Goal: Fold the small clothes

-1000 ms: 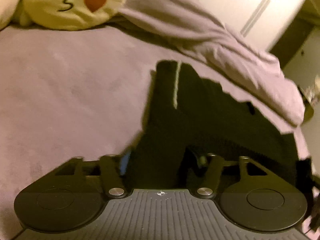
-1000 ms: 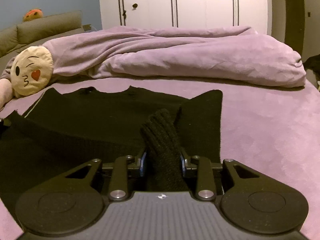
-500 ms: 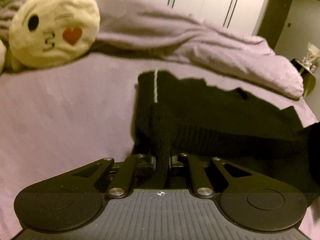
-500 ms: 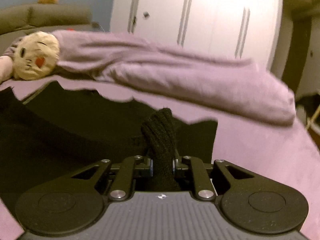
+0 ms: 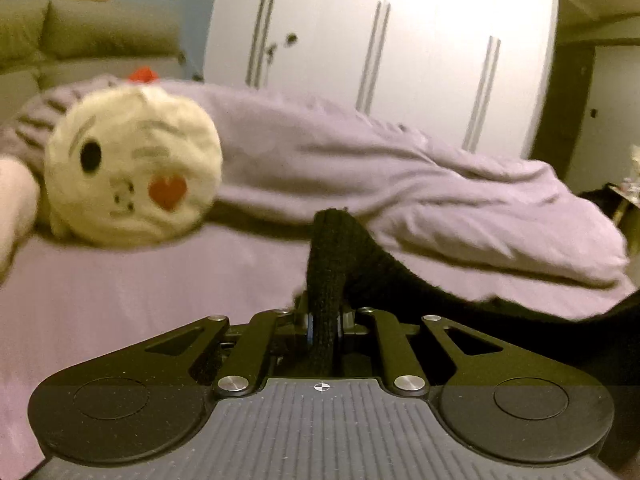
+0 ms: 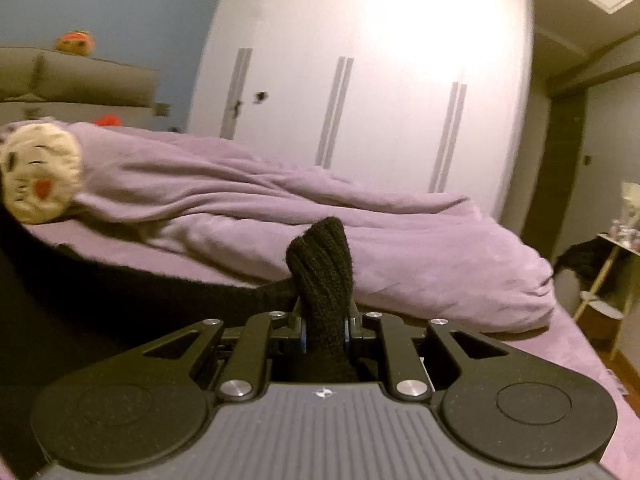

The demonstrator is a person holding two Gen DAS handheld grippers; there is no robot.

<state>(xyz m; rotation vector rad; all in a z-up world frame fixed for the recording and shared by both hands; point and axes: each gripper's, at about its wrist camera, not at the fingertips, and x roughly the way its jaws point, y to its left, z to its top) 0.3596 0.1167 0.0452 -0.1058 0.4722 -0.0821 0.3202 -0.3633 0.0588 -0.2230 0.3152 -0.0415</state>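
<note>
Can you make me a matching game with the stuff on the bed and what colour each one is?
Things:
1. knitted garment
2. round kissy-face pillow
3. bunched blanket
4. wardrobe doors

Colours:
A. white
B. purple
C. black
D. pale yellow

Pairs: 1-C, 2-D, 3-B, 4-A

Both the left gripper and the right gripper are pinching the garment.

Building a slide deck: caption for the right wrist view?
Right gripper shut on black knit garment, lifted above the purple bed.
</note>
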